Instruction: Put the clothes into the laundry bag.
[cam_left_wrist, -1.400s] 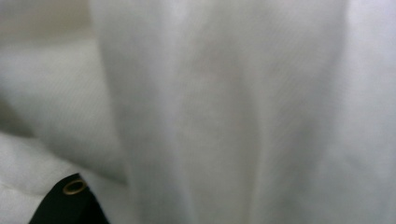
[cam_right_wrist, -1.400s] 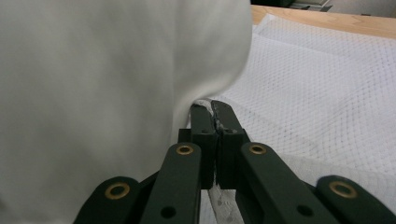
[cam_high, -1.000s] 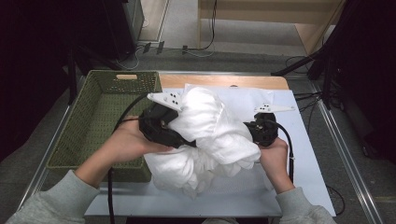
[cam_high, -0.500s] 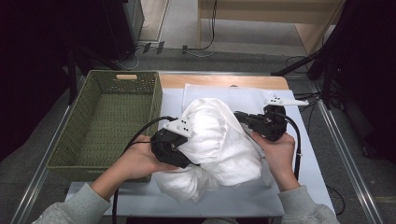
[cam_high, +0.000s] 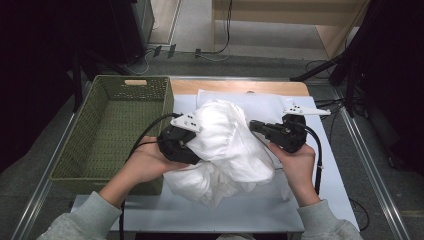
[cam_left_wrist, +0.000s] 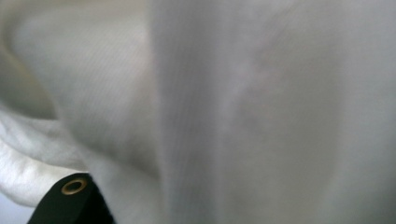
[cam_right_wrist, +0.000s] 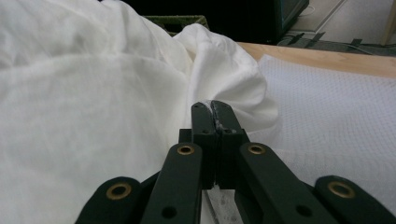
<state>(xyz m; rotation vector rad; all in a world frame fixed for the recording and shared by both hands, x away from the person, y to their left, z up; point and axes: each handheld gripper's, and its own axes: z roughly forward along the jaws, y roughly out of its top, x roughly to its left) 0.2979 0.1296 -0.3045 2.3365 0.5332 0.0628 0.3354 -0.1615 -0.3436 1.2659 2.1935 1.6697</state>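
A bulky white cloth (cam_high: 225, 145) is bunched up over the middle of the table. My left gripper (cam_high: 187, 147) pushes into its left side, its tips buried in the folds. In the left gripper view the cloth (cam_left_wrist: 233, 116) covers nearly everything, with one black finger (cam_left_wrist: 70, 207) at the bottom left, so the grip looks like a thick wad. My right gripper (cam_high: 254, 125) points left at the cloth's right side. In the right gripper view its jaws (cam_right_wrist: 212, 109) are pressed together with a thin white sliver of the cloth (cam_right_wrist: 93, 93) between the tips.
A green woven basket (cam_high: 145, 81) stands at the left, close beside the left hand. A pale mesh mat (cam_high: 325, 165) covers the table under the cloth, and a wooden strip (cam_high: 235, 87) runs along the far edge. Cables trail back from both grippers.
The left gripper swung toward the near edge with the cloth, then came partly back. The bundle has drawn up taller and narrower. The right gripper has barely shifted.
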